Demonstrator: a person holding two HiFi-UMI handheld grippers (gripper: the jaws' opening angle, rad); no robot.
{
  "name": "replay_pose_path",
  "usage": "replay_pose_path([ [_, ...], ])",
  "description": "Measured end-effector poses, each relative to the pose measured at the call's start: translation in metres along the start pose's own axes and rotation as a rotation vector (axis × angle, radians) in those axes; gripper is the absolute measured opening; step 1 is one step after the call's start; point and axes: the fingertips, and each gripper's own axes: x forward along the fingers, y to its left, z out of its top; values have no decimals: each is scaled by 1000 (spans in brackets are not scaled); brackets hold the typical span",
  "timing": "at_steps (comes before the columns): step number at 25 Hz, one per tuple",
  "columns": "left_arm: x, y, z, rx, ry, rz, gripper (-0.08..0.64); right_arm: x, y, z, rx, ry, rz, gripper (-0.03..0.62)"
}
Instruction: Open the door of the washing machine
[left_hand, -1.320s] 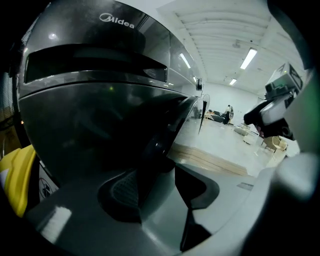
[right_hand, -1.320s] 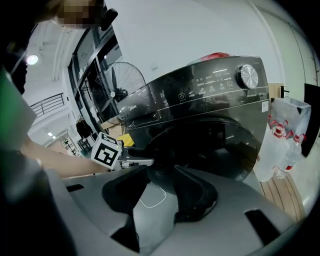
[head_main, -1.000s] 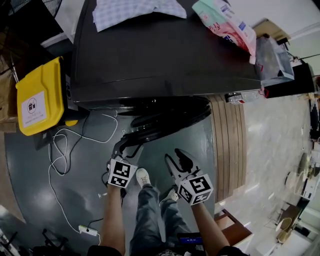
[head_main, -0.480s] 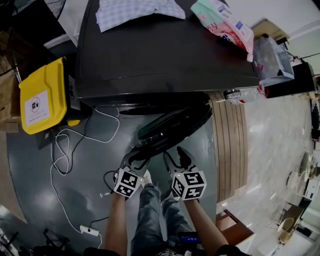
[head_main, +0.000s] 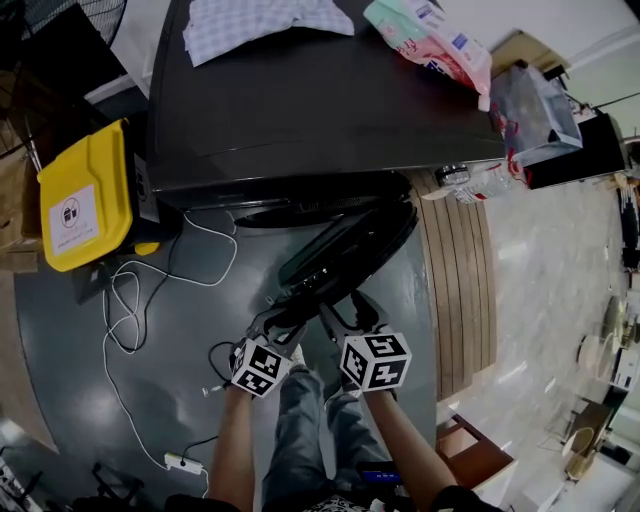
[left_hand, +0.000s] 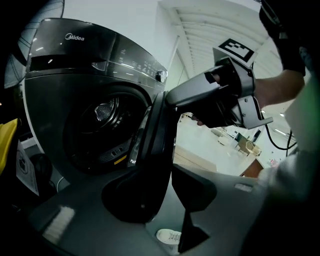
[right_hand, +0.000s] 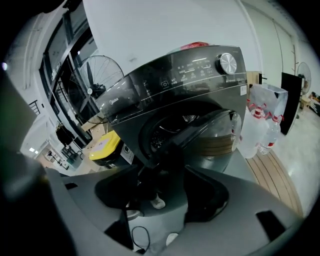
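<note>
The dark front-loading washing machine fills the top of the head view. Its round door stands swung well out from the drum opening, hinged on the right. My left gripper is at the door's free edge. In the left gripper view that edge runs down between the jaws of the left gripper, which have just been closing and press on it. My right gripper hovers just right of the left one. The right gripper has just been opening its jaws, which stand wide with nothing gripped.
A yellow bin stands left of the machine, with white cables and a power strip on the floor. A checked cloth and a packet lie on top. Bottles and a wooden slat platform are at the right.
The door has swung further out from the machine. My left gripper has drawn back toward the person along with the door's edge. The right gripper's jaws have spread wider.
</note>
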Motion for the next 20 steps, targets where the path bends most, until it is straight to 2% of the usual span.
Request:
replay_pose_path([
  [3, 1, -12, -2, 12, 12, -45, 158, -2, -9, -9, 51, 22, 15, 298],
  [6, -3, -22, -2, 17, 7, -90, 158, -6, -25, -19, 131, 64, 48, 391],
  [7, -5, -25, -1, 19, 0, -105, 158, -8, -28, -21, 136, 77, 56, 402],
  [11, -14, -35, 4, 19, -30, -143, 183, -20, -29, -25, 42, 80, 45, 378],
  [13, -20, -32, 10, 1, -65, -123, 161, -26, -32, -30, 33, 81, 43, 367],
  [16, -25, -17, 18, -37, -119, -51, 158, -36, -38, -37, 33, 85, 42, 364],
  [20, -24, -4, 26, -45, -136, 5, 153, -53, -47, -45, -17, 97, 24, 341],
])
